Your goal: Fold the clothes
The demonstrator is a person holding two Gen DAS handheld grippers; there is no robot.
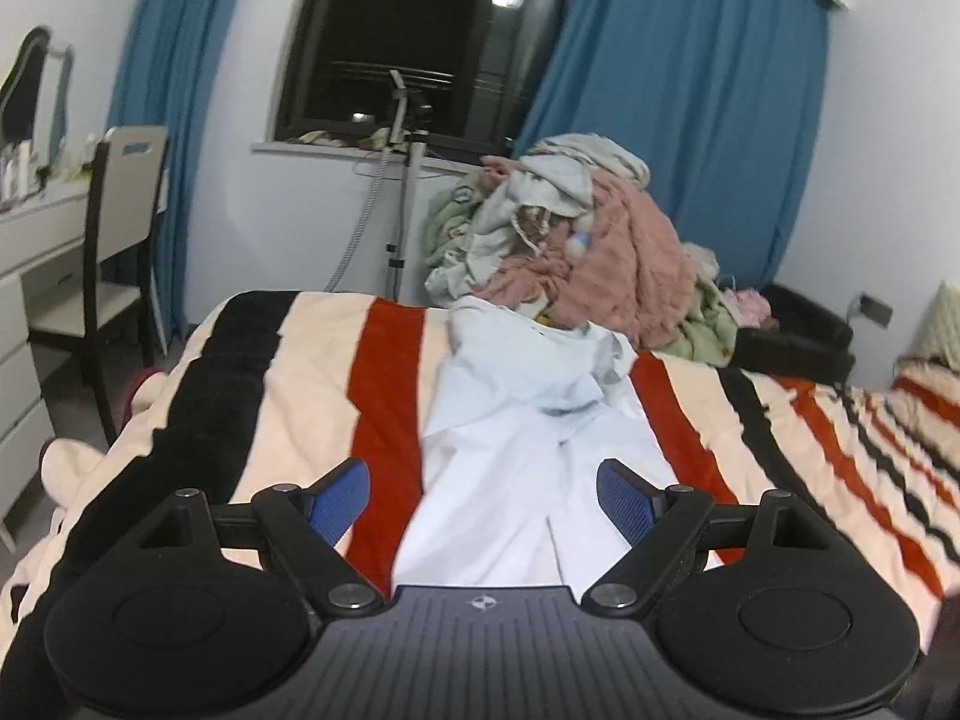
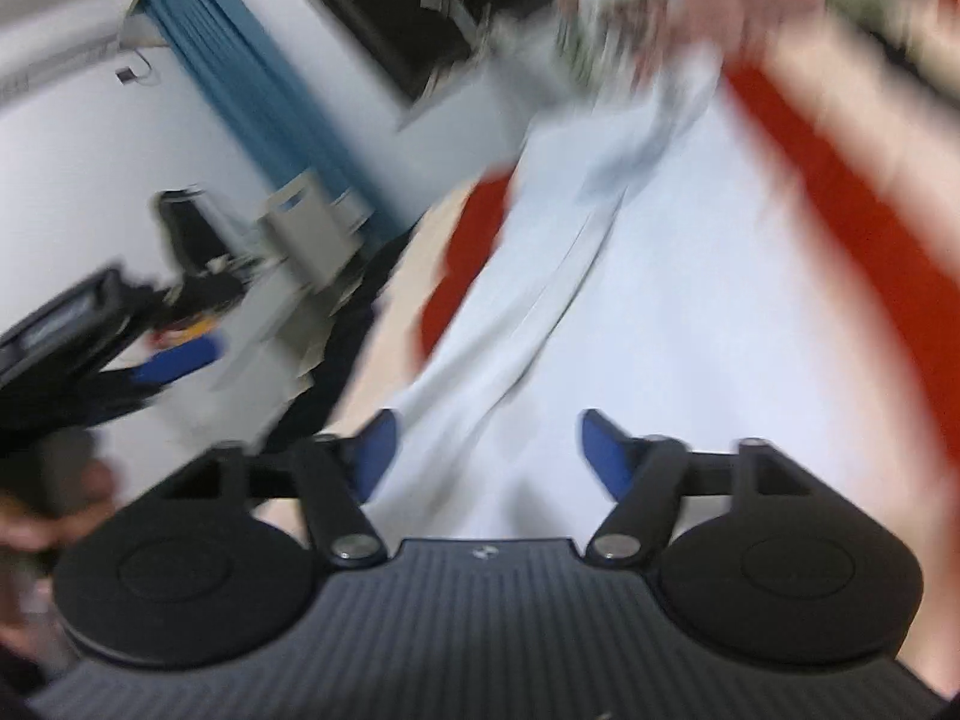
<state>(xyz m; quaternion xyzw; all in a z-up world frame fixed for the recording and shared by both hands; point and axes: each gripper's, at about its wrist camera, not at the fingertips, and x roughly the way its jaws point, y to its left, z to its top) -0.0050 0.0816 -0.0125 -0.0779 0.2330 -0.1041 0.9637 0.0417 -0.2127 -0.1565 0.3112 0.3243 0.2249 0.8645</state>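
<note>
A white garment [image 1: 528, 420], trousers by the look of it, lies lengthwise on the striped blanket [image 1: 270, 390] of the bed, its far end bunched up. My left gripper [image 1: 483, 495] hovers over its near end, jaws wide, nothing between the blue pads [image 1: 624, 498]. The right wrist view is tilted and blurred. There my right gripper [image 2: 489, 450] stands open over the same white garment [image 2: 600, 300], and cloth shows in the gap without the pads pressing on it. The left gripper [image 2: 174, 354] shows at that view's left edge, held by a hand.
A heap of pink, green and white clothes [image 1: 558, 228] sits at the bed's far end. Beyond it hang blue curtains [image 1: 690, 90] beside a dark window. A chair [image 1: 114, 228] and white dresser [image 1: 36, 252] stand left, a steamer stand [image 1: 402, 180] behind, a black box [image 1: 798, 330] right.
</note>
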